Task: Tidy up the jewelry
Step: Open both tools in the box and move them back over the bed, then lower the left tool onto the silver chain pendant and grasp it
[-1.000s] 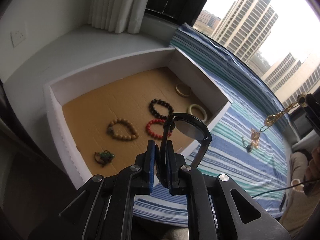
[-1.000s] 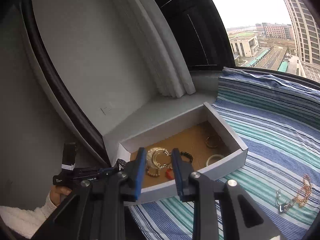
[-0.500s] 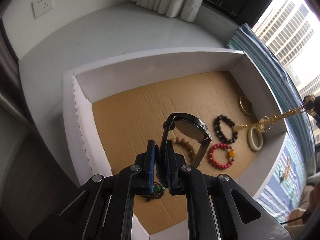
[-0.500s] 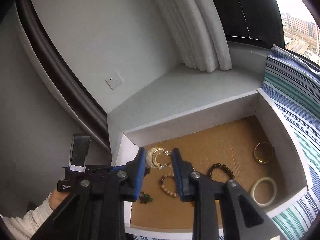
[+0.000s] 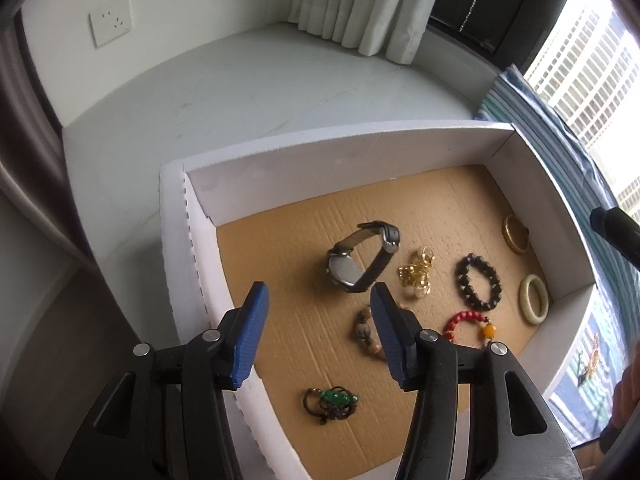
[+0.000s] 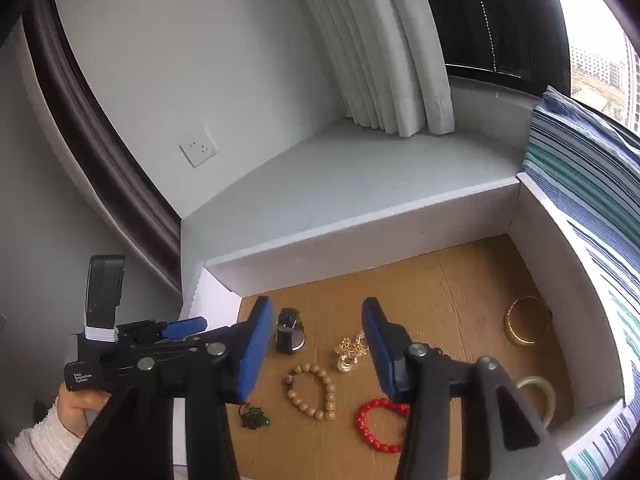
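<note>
— Brown corrugated cardboard lines the floor of the white open-topped box (image 5: 192,240) in the left wrist view, right?
— Yes. The box sits on a pale grey ledge (image 5: 224,92) in a corner, with a white wall socket (image 5: 111,24) and a white pleated curtain (image 5: 360,0) behind, and a blue-and-white striped cloth (image 5: 560,136) along its window side.
— And the left gripper (image 5: 316,320)?
— Its blue-padded jaws are spread wide and hold nothing, hovering over the box. Beyond them a black-strapped wristwatch (image 5: 360,258) lies on the cardboard, a heap of gold chain (image 5: 416,274) just beside it.
— What else is in there?
— A dark bead bracelet (image 5: 480,282), a red bead bracelet (image 5: 466,324), a pale green bangle (image 5: 534,304), a gold bangle (image 5: 516,234), a green-stone cord bracelet (image 5: 332,398), and a tan wooden bead bracelet (image 5: 364,332) partly behind a finger.
— Now the right wrist view?
— Same corner: socket (image 6: 197,151), curtain (image 6: 384,48), ledge (image 6: 340,176), striped cloth (image 6: 580,160). The right gripper (image 6: 316,348) also has its jaws wide apart and empty above the box (image 6: 360,252). Between them show the watch (image 6: 289,331) and gold chain (image 6: 350,350), with the tan beads (image 6: 314,390) nearer the camera. The left gripper (image 6: 184,326) shows at left, held by a hand (image 6: 74,410).
</note>
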`<state>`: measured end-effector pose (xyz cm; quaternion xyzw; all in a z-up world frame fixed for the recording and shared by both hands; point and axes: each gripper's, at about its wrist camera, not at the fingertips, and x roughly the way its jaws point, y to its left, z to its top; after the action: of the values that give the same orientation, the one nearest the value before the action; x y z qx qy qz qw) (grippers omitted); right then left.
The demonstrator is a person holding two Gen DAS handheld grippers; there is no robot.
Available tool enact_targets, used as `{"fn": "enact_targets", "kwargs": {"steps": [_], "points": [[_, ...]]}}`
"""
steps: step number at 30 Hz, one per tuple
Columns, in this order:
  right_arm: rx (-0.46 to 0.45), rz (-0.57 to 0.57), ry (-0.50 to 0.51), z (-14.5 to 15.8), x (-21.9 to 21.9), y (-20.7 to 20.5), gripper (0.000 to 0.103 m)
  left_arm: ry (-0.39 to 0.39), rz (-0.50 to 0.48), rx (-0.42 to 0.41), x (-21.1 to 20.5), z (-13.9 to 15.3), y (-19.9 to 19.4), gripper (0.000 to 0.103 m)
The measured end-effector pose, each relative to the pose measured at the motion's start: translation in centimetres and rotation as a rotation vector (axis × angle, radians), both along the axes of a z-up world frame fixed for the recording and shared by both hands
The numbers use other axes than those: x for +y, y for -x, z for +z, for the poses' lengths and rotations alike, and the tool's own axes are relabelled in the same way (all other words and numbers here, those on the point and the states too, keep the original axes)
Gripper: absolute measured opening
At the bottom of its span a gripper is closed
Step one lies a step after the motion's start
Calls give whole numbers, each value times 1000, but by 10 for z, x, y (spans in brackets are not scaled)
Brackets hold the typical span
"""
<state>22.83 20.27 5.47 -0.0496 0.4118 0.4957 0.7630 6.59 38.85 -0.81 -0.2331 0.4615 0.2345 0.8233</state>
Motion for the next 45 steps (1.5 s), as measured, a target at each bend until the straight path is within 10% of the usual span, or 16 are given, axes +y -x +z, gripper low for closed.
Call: {"fn": "enact_targets", "kwargs": {"steps": [13, 24, 45], "points": [[-255, -240, 143, 6, -171, 77, 66, 22, -360, -160, -181, 34, 4, 81], [-197, -702, 326, -53, -376, 121, 80, 86, -631, -133, -342, -1, -11, 86], [-23, -992, 374, -124, -507, 185, 80, 39, -732, 11, -412, -44, -11, 87]]}}
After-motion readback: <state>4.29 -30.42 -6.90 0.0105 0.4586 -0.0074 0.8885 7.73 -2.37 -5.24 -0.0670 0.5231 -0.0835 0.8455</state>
